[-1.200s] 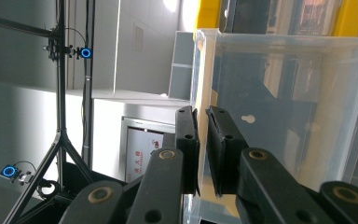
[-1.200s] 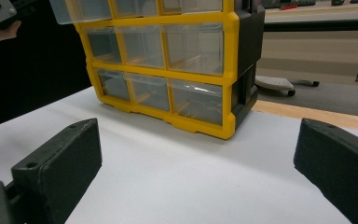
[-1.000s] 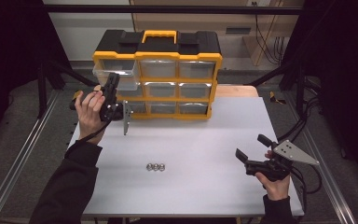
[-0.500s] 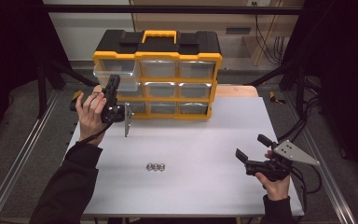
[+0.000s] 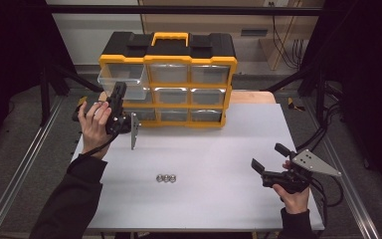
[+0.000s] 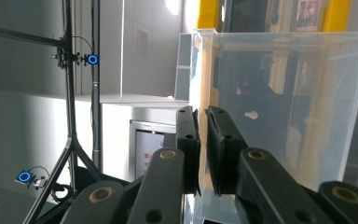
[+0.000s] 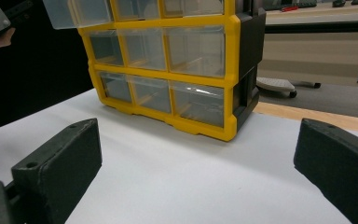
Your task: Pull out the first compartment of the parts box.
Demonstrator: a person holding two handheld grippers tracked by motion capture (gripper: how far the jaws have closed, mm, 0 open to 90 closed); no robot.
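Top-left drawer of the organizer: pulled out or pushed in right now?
Pulled out partway. The clear top-left drawer juts forward of the yellow organizer front, and the left gripper is shut on its front wall.

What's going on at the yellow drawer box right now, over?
Left gripper shut on clear drawer, top-left, pulled partly out. Right gripper open, low over table. Three nuts lie mid-table, nothing blocking.

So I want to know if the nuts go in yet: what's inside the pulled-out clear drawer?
The clear drawer looks empty through its walls. The left claw grips its front wall, hiding part of the floor. The three nuts lie on the table.
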